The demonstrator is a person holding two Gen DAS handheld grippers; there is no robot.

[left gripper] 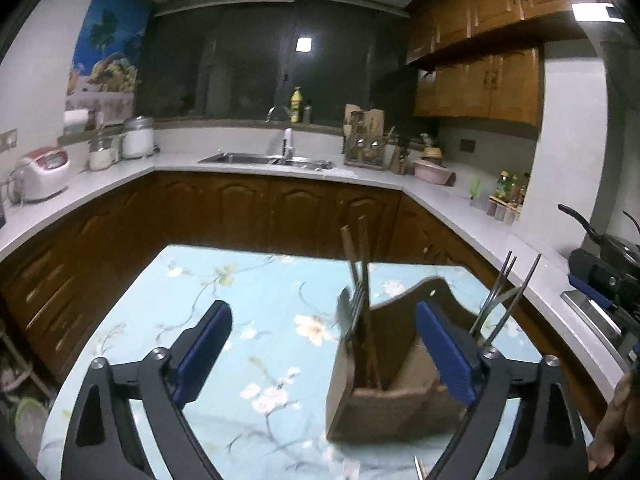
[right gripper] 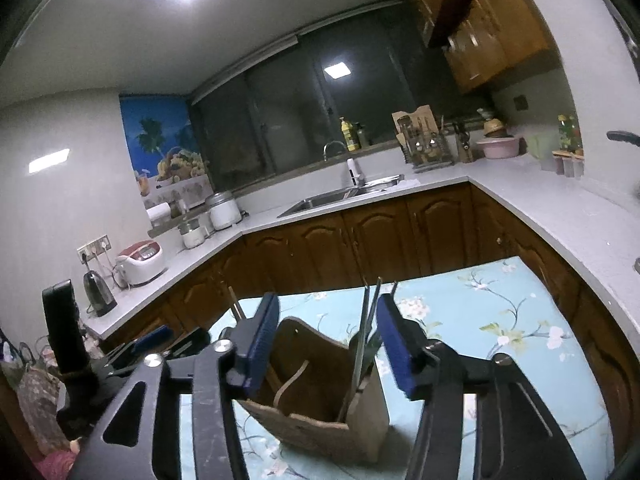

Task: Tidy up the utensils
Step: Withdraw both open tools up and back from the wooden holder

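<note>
— What's at your jaws?
— My left gripper (left gripper: 324, 344) gapes wide, right gripper (right gripper: 326, 344) parted, both gripping nothing. The wooden caddy (left gripper: 384, 404) stands just ahead, by my left gripper's right finger: chopsticks (left gripper: 362, 280) and fork (left gripper: 352, 308) one side, metal utensils (left gripper: 504, 300) the other.
— Beyond?
— Floral tablecloth (left gripper: 248, 300), then the counter's sink (left gripper: 264, 158).

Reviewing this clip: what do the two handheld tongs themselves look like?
Both the left tongs and right tongs have black frames with triangular cut-outs, silver round bolt heads at the pivots, and ribbed blue pads on the fingers. No cables or sleeves show.
</note>
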